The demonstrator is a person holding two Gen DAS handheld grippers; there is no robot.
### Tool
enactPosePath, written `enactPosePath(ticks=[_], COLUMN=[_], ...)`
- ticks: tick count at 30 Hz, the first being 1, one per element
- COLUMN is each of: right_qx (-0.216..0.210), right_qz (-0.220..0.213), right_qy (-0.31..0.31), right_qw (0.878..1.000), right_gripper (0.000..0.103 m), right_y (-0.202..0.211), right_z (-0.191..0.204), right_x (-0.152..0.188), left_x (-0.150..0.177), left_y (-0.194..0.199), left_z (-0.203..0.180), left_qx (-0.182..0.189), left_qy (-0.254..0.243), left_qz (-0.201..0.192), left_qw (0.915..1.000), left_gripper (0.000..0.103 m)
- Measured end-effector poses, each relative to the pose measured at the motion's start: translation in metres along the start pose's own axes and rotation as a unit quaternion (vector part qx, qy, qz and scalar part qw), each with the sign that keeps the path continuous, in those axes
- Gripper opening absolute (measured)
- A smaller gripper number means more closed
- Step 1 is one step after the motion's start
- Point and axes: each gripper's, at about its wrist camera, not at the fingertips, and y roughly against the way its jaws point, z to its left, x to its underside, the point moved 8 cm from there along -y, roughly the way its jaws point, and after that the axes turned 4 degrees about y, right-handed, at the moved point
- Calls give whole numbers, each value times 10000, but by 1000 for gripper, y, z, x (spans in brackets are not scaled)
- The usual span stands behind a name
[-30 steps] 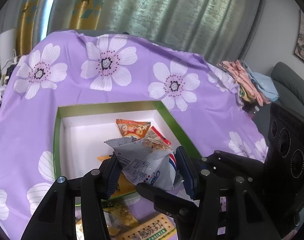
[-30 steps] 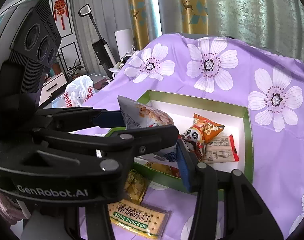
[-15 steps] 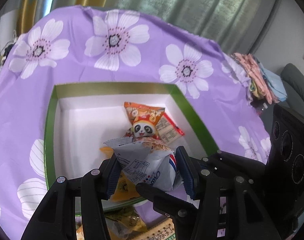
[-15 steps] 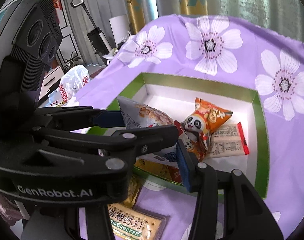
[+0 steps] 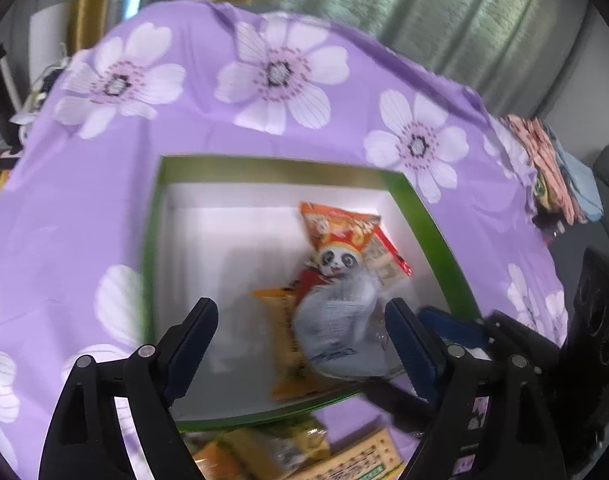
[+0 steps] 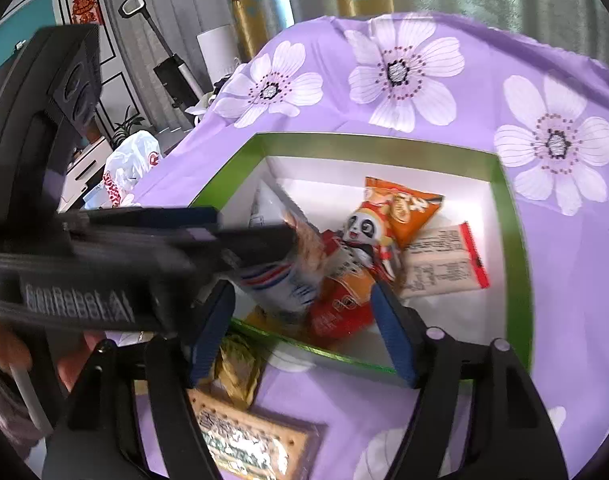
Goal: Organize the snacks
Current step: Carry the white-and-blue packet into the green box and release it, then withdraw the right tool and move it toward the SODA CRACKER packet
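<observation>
A grey-white snack bag [image 5: 336, 328] [image 6: 280, 280], blurred, lies free in the green-rimmed white box [image 5: 152, 240] [image 6: 512, 240], on top of other packets. My left gripper [image 5: 302, 332] hangs over the box's near end, its jaws opening wide, and the bag sits between them untouched. My right gripper [image 6: 302, 334] is opening too, with nothing pressed by its pads. The left gripper's body [image 6: 144, 240] crosses the right wrist view. In the box lie an orange panda bag [image 5: 336, 232] [image 6: 388, 216], a red-edged cracker packet [image 6: 444, 264] and a yellow packet [image 5: 284, 344].
A purple flowered cloth [image 5: 264, 92] covers the table. In front of the box lie a soda cracker pack [image 6: 244, 440] and a yellow-green packet [image 6: 236, 364]. Folded clothes [image 5: 544, 160] sit at the table's right edge. The box's left half shows bare white floor [image 5: 224, 248].
Both grippers were shut on the grey-white bag above the box; both have sunk toward it and spread their jaws, and the bag has dropped onto the packets inside.
</observation>
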Motion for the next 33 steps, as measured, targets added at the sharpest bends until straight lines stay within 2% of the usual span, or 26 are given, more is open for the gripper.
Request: enactPosePath(ticks=[2,8,13,23,27,33], right_qx=[-19,5,74,122,70,-33], right_qz=[-79,-273,-380,-210,-131,-12], right_qy=[-46,-247,-406,-605,-673,-691], right_qw=[10000,9993,9984,9979,9976,9976], right_gripper=[76,76,77,77,77,77], right_y=[9,36,58,88,94,95], right_z=[-3,-12,-20,-14,-6,8], right_x=[3,13,27,81,101,125], left_x=[-3,-6,15,82,113,151], left_y=[13,61,88,96,91,78], left_z=[8,34,46,40,30,19], left_qx=[-21,-258,-380,-248,-75,-54], left_qy=[77,272,367,636,720,741], left_qz=[-113,-557,-669,-356,-97,250], left_qw=[9999,9977,9964,9970,9973,9969], left_gripper=[94,94,94,94,94,94])
